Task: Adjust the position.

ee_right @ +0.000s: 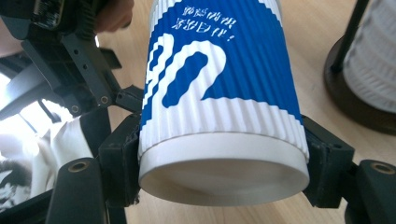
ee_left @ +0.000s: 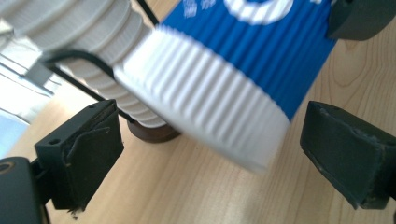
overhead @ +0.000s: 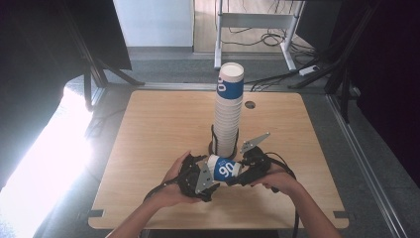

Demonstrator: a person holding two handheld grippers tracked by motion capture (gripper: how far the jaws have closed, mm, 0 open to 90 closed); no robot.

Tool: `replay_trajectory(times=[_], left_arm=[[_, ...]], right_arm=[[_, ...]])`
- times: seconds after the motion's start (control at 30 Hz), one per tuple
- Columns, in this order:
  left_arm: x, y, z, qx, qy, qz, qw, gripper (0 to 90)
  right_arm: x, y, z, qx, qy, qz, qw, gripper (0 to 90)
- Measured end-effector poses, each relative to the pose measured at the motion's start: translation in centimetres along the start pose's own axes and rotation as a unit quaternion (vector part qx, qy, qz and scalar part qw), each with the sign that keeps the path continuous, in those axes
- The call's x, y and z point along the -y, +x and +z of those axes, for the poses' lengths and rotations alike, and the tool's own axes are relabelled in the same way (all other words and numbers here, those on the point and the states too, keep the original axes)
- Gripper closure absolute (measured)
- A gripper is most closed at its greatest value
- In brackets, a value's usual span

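Note:
A blue and white ribbed paper cup lies on its side in the air, low over the near part of the wooden table. My right gripper is shut on its open rim end; in the right gripper view both pads press the cup near the rim. My left gripper stands open around the cup's base end. In the left gripper view its pads sit clear of the cup on both sides. Just behind stands a tall stack of like cups in a black wire holder.
The stack and its round base are close to the right of the held cup. A cable hole sits in the table's far part. Beyond the table are a white desk frame and floor cables.

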State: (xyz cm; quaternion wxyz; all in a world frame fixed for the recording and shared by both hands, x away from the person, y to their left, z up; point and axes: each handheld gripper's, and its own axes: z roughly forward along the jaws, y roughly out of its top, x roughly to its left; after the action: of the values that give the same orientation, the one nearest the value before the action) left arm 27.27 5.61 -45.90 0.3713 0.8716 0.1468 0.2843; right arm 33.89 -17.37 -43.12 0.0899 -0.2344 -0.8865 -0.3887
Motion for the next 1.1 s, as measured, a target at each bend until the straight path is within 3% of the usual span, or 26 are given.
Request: replay_trajectory(times=[0.13, 0.27, 0.33, 0.4, 0.53, 0.6, 0.7, 0.77, 0.8, 0.9, 1.0, 1.1], left_arm=[[0.5, 0.4, -0.1, 0.011, -0.012, -0.045, 0.9988, 5.9], [1.0, 1.0, -0.4, 0.031, -0.031, -0.105, 0.9935, 6.3], [1.3, 1.3, -0.7, 0.043, -0.043, -0.137, 0.9887, 6.4], [1.6, 1.7, -0.8, 0.056, -0.052, -0.173, 0.9819, 6.5], [2.1, 2.1, -1.1, 0.067, -0.067, -0.212, 0.9727, 7.2], [2.3, 2.2, -1.2, 0.079, -0.076, -0.234, 0.966, 7.2], [2.6, 2.2, -1.2, 0.088, -0.083, -0.256, 0.959, 7.2], [2.7, 2.2, -1.1, 0.09, -0.087, -0.263, 0.9565, 7.1], [2.7, 2.2, -1.1, 0.092, -0.092, -0.27, 0.9541, 7.2], [2.8, 2.4, -1.2, 0.109, -0.107, -0.298, 0.9424, 7.3], [2.9, 2.4, -1.3, 0.113, -0.113, -0.309, 0.9375, 7.3], [3.1, 2.4, -1.2, 0.123, -0.121, -0.325, 0.93, 7.3]], right_arm=[[0.3, -0.1, -0.1, 0.008, -0.03, 0.0, 0.9995, 28.2], [0.6, 0.0, -0.2, 0.014, -0.064, 0.001, 0.9978, 28.3], [0.8, 0.1, -0.3, 0.018, -0.084, -0.001, 0.9963, 28.3], [1.0, 0.1, -0.3, 0.02, -0.102, -0.001, 0.9946, 28.3], [1.6, 0.2, -0.3, 0.027, -0.142, -0.002, 0.9895, 28.4], [1.9, 0.3, -0.2, 0.03, -0.158, -0.005, 0.987, 28.4], [2.2, 0.6, 0.0, 0.033, -0.177, -0.011, 0.9836, 28.4], [2.4, 0.7, 0.2, 0.036, -0.187, -0.015, 0.9816, 28.4], [2.5, 0.8, 0.3, 0.037, -0.192, -0.017, 0.9806, 28.4], [2.8, 1.0, 0.5, 0.041, -0.207, -0.022, 0.9773, 28.4], [3.2, 1.0, 0.8, 0.045, -0.225, -0.022, 0.973, 28.4], [3.5, 1.1, 1.2, 0.046, -0.241, -0.024, 0.969, 28.3]])
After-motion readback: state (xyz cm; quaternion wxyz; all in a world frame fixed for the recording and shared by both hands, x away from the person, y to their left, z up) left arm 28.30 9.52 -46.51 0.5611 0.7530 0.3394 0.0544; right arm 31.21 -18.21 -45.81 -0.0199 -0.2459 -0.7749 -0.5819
